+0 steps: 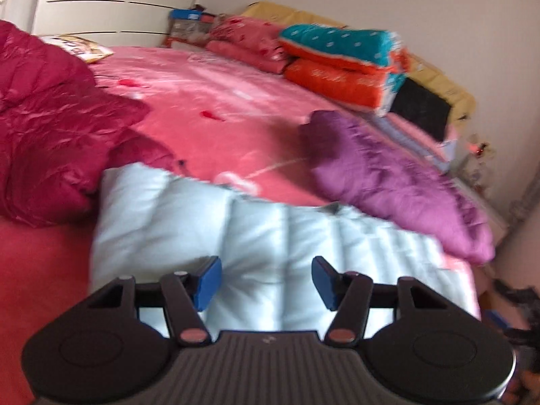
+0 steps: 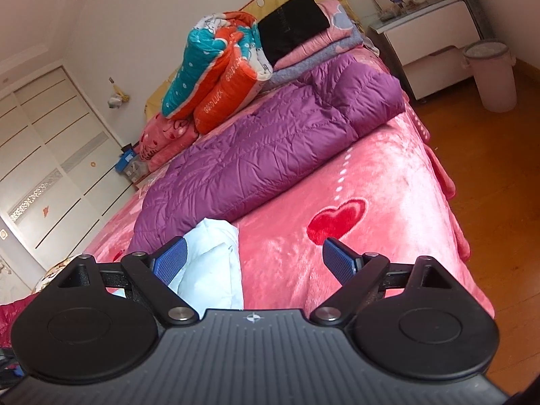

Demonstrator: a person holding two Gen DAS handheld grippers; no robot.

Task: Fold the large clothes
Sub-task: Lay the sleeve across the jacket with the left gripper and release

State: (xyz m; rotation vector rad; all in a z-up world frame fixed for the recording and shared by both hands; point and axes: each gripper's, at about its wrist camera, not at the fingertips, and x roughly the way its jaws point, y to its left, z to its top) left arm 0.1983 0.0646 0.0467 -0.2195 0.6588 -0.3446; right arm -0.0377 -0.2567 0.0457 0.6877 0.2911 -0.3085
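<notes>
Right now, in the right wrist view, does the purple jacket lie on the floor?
No, the purple jacket lies spread on the pink bed cover, above the wooden floor.

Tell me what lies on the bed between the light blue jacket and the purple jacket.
Nothing but bare pink bedspread: the left wrist view shows a strip of it separating the light blue jacket from the purple jacket.

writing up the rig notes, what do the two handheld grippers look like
Both match: a ribbed dark grey body, two round black discs at the sides, and black linkage arms ending in blue textured pads. The left gripper has reddish pivot caps; the right gripper has silver ones and a small white emblem on its body. No cables or sleeves show.
</notes>
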